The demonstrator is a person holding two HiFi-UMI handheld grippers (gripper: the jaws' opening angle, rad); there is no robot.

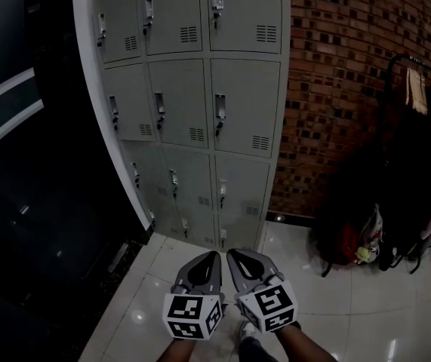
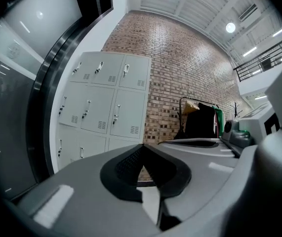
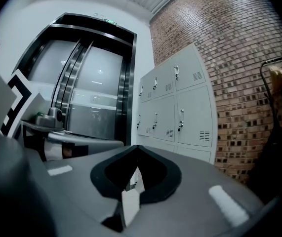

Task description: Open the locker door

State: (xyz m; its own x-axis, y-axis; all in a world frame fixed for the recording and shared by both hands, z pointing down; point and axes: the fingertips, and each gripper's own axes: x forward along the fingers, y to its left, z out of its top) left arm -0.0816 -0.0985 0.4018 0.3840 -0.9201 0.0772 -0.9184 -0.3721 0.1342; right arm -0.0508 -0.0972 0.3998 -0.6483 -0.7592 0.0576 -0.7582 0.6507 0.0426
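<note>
A bank of grey metal lockers (image 1: pixel 192 104) stands against the wall ahead, three columns wide, and every door I can see is shut. Each door has a small handle and lock at its left edge, such as the middle row's right door handle (image 1: pixel 220 111). Low in the head view my left gripper (image 1: pixel 214 254) and right gripper (image 1: pixel 231 252) are held side by side over the floor, well short of the lockers. Both are shut with nothing in them. The lockers (image 2: pixel 106 102) show beyond the shut left gripper (image 2: pixel 141 147). The lockers (image 3: pixel 180 112) also show past the shut right gripper (image 3: pixel 137 147).
A brick wall (image 1: pixel 351 66) runs to the right of the lockers. A clothes rack (image 1: pixel 415 157) with dark garments and bags stands at the far right. Dark glass sliding doors (image 3: pixel 86 98) are on the left. The floor is glossy white tile (image 1: pixel 351 308).
</note>
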